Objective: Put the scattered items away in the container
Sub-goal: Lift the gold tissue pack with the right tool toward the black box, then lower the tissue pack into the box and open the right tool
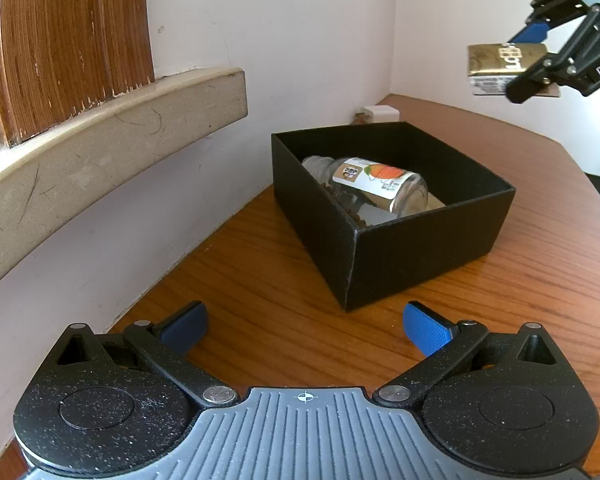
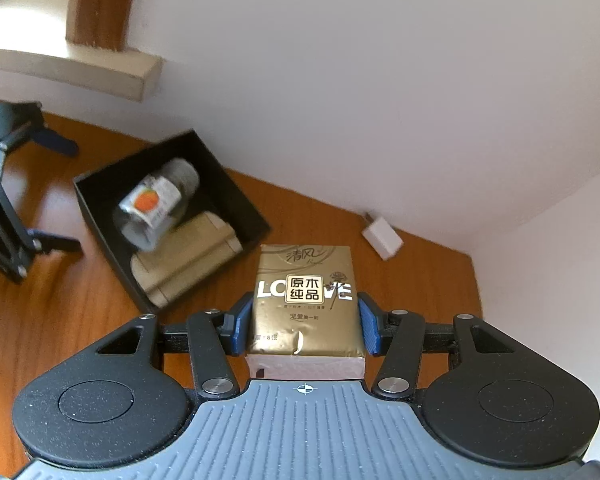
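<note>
A black open box [image 1: 424, 256] [image 2: 100, 216] stands on the wooden table. Inside it lie a clear glass jar with an orange-fruit label [image 1: 374, 184] [image 2: 156, 204] and a beige case [image 2: 188, 260]. My right gripper [image 2: 305, 320] is shut on a gold tissue pack [image 2: 306, 300] and holds it in the air, to the right of the box. In the left wrist view the pack [image 1: 504, 66] hangs high at the upper right in the right gripper [image 1: 532, 64]. My left gripper [image 1: 305, 332] is open and empty, low over the table in front of the box; it also shows in the right wrist view [image 2: 56, 192].
A white charger block [image 1: 380, 113] [image 2: 382, 237] lies on the table against the wall behind the box. A beige window sill [image 1: 100, 128] juts out at the left above the table. White walls meet at the far corner.
</note>
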Demonstrator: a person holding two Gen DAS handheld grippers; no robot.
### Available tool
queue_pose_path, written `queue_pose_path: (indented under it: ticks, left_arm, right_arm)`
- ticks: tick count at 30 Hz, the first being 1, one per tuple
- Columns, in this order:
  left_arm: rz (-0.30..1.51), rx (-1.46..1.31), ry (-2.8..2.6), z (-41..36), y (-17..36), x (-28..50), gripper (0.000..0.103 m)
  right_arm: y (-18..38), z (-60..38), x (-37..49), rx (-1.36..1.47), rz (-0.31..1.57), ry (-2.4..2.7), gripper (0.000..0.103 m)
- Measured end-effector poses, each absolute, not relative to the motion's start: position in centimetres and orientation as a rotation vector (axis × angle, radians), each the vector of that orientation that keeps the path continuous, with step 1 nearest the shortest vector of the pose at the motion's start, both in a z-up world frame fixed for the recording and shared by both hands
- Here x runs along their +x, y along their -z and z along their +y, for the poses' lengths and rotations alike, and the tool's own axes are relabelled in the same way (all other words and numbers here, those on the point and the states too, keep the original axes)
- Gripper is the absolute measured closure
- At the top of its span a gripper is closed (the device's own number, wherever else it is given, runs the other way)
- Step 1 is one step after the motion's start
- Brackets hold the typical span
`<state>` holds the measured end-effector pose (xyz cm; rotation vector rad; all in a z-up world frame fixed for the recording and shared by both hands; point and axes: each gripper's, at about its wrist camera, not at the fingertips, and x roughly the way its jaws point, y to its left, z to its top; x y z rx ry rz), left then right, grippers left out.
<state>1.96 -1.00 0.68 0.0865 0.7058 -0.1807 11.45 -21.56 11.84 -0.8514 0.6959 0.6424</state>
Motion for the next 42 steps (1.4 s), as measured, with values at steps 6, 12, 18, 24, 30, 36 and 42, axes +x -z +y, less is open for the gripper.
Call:
queue_pose_path:
  ticks: [6, 12, 18, 24, 30, 36, 42]
  left_arm:
    - [0.706, 0.087, 0.181, -1.0, -0.7, 2.0, 0.000]
    - [0.706, 0.086, 0.180, -1.0, -0.7, 2.0, 0.000]
    - [0.706, 0.086, 0.180, -1.0, -0.7, 2.0, 0.000]
    - [0.706, 0.087, 0.180, -0.9, -0.7, 2.0, 0.000]
    - [0.706, 0.087, 0.180, -0.7, -0.7, 2.0, 0.000]
    - [0.706, 0.087, 0.180, -0.5, -0.8, 2.0, 0.000]
    - [0.705, 0.088, 0.180, -0.6, -0.8, 2.0, 0.000]
  right_arm:
    - [-10.5, -19.2, 11.4, -0.758, 0.713, -0.702, 0.050]
    - [-9.1, -17.2, 11.8, -0.712, 0.719, -0.712, 0.050]
    - [-8.3, -16.6, 13.1, -0.573, 0.736, -0.694, 0.050]
    - [-7.6, -16.5, 13.7, -0.459, 0.758, -0.697, 0.041]
    - [-8.1, -17.2, 13.3, -0.465, 0.739, -0.698, 0.032]
    - [-8.7, -20.4, 13.7, -0.413, 0.709, -0.676, 0.024]
    - [-7.2, -24.8, 13.8, -0.325, 0.684, -0.692, 0.015]
